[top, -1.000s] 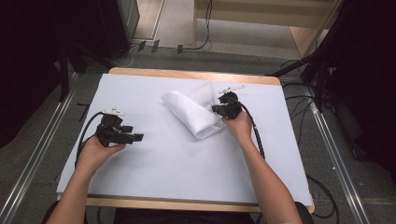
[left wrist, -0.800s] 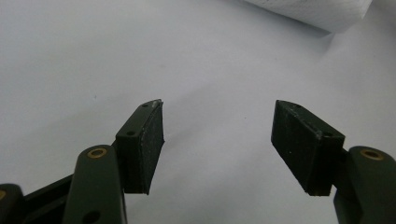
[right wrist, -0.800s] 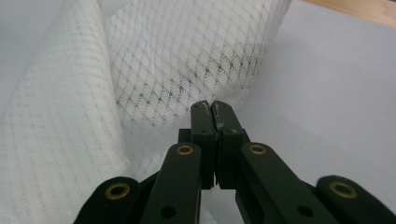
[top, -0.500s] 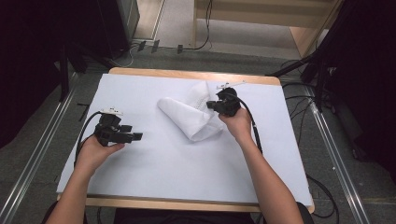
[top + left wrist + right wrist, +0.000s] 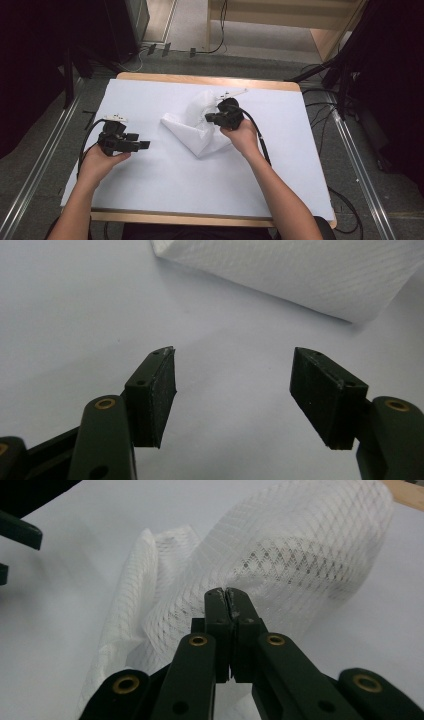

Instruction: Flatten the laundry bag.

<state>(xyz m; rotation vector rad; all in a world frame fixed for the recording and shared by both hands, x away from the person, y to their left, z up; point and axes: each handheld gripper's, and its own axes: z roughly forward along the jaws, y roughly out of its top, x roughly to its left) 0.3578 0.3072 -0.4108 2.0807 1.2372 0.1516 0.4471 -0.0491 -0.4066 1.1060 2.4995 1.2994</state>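
While mesh cloth (image 5: 197,127) bunches mid-table, table edges (image 5: 210,81) free.

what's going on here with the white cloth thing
A person at a white-covered table works with black tongs in each hand. The right tongs are shut on an edge of a white mesh-patterned cloth, lifting part of it into a loose fold above the table, while the rest lies flat. The left tongs stand open over bare table a little way off from the cloth, holding nothing.
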